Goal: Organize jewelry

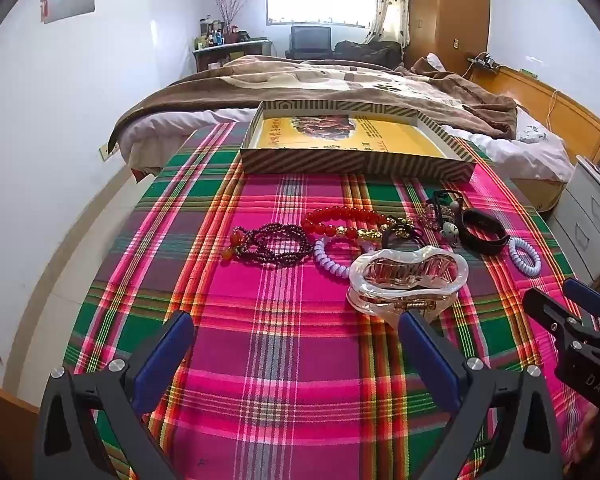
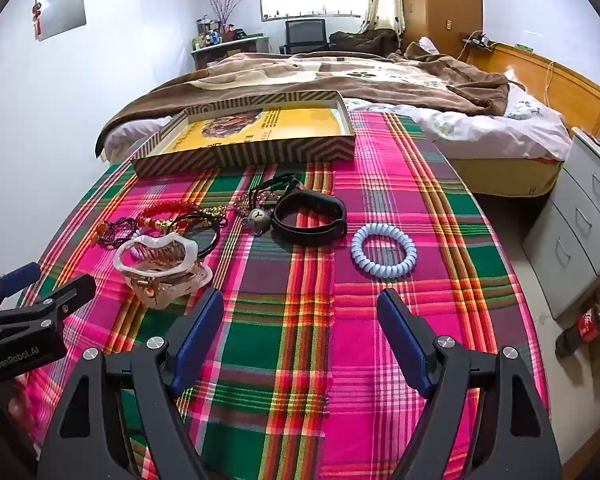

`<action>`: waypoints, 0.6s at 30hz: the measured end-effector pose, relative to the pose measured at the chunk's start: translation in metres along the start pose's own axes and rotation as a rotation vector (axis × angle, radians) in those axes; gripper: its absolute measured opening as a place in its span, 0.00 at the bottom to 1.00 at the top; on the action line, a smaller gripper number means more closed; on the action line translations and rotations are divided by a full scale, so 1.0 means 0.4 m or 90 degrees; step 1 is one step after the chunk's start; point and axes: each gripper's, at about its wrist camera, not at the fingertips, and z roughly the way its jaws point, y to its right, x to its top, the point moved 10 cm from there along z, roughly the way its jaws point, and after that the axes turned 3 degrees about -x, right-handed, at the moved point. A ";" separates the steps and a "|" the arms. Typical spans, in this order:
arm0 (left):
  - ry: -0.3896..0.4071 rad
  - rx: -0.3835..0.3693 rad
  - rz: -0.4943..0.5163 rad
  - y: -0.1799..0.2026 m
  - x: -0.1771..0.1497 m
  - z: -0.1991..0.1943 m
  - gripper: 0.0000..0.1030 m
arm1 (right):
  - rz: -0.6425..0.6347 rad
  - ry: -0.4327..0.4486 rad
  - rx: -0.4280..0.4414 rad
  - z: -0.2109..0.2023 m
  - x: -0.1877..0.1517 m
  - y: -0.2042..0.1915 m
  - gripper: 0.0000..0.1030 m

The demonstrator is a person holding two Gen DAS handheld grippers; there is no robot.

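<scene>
Plaid-clothed surface (image 1: 284,344) nearest, with left gripper (image 1: 296,344) and right gripper (image 2: 300,320) both spread wide, empty, hovering over bare cloth. Just beyond: clear hair claw (image 1: 408,276), lilac coil tie (image 2: 383,250), black band (image 2: 310,220), red bead bracelet (image 1: 344,220). Farther back, striped box (image 1: 352,162) at the far edge, bed (image 1: 340,80) behind.

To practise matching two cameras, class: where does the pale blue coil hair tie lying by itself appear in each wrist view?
Left wrist view: the blue coil hair tie is far right, beside the black band.
Right wrist view: right of centre, again beside the black band.
Shared landmark: the striped box.
</scene>
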 end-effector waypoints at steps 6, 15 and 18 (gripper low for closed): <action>0.004 0.003 0.003 -0.004 0.001 -0.008 1.00 | -0.001 0.006 -0.004 -0.005 0.003 0.002 0.77; 0.000 0.010 0.002 -0.012 0.007 -0.011 1.00 | -0.006 0.014 -0.009 -0.015 0.018 -0.022 0.77; -0.003 0.012 0.001 -0.015 0.004 -0.010 1.00 | 0.000 0.015 -0.006 -0.012 0.011 -0.006 0.77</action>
